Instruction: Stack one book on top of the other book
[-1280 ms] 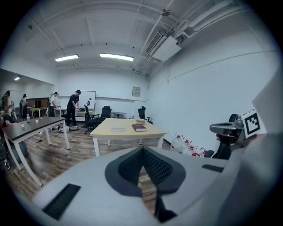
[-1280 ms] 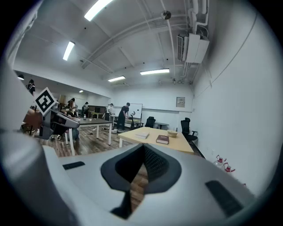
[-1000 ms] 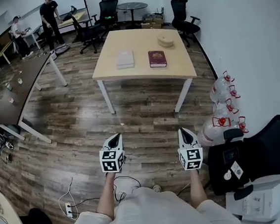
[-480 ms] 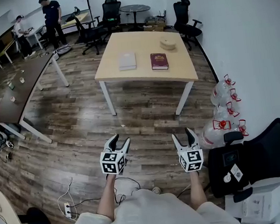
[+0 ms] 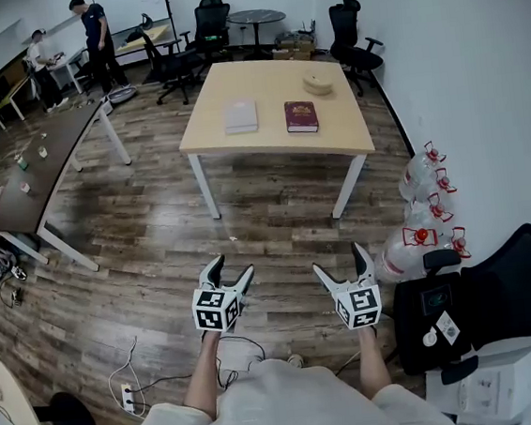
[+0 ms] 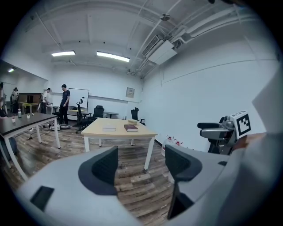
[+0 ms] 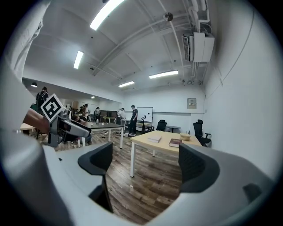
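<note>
Both empty, the left gripper (image 5: 231, 269) and right gripper (image 5: 339, 263) were opening their fingers (image 6: 104, 170) wide, far from the tabletop (image 5: 271, 84). On it lay a red book (image 5: 301, 116) beside a pale book (image 5: 240, 116), stiff-looking, best pinched by an overhanging edge.

Far ahead, a pale wooden counter (image 5: 270, 79) on white legs. On it, lying flat and side by side without touching: a white book (image 5: 240, 117) at left, a dark red book (image 5: 301, 116) at right. Beyond them, a round tan thing (image 5: 317, 81). Lower down, over plank floor (image 5: 267, 225) and well apart from the counter: left hand-held gripper (image 5: 232, 269) and right hand-held gripper (image 5: 340, 263), jaws of both opening, only floorboards between them. By the right wall, clear water jugs (image 5: 421, 186) with red caps.
</note>
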Demonstrator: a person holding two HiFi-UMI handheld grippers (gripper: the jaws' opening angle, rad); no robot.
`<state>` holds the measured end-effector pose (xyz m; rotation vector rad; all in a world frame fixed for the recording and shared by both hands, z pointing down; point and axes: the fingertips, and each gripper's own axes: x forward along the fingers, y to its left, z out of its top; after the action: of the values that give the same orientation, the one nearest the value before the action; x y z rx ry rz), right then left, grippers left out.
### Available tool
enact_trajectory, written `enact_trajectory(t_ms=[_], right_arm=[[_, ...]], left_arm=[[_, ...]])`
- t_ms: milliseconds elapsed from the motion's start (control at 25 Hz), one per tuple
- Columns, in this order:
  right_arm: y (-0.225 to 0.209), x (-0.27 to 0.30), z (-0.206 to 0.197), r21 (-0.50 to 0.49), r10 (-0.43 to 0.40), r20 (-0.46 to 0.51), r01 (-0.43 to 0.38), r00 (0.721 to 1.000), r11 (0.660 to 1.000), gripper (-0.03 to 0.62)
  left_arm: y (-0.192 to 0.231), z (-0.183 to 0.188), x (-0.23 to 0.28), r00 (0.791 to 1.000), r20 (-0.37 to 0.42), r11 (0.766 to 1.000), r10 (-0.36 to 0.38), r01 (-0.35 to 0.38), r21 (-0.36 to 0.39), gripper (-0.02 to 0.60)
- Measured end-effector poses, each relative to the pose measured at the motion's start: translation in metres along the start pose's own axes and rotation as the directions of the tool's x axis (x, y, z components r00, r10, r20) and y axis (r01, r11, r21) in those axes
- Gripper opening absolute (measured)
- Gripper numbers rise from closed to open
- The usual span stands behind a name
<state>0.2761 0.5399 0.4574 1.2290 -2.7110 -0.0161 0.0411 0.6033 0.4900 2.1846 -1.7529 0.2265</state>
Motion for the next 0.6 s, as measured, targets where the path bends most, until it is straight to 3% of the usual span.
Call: enact_trajectory(t_ms=[600], right_arm=[[-0.028, -0.023, -0.004, -0.008, 0.004, 0.008, -0.004, 1.0, 1.0, 0.449]], left_arm=[[-0.04, -0.004, 0.012, 1.0, 0.002, 1.0, 0.011, -0.011, 0.002, 0.331]])
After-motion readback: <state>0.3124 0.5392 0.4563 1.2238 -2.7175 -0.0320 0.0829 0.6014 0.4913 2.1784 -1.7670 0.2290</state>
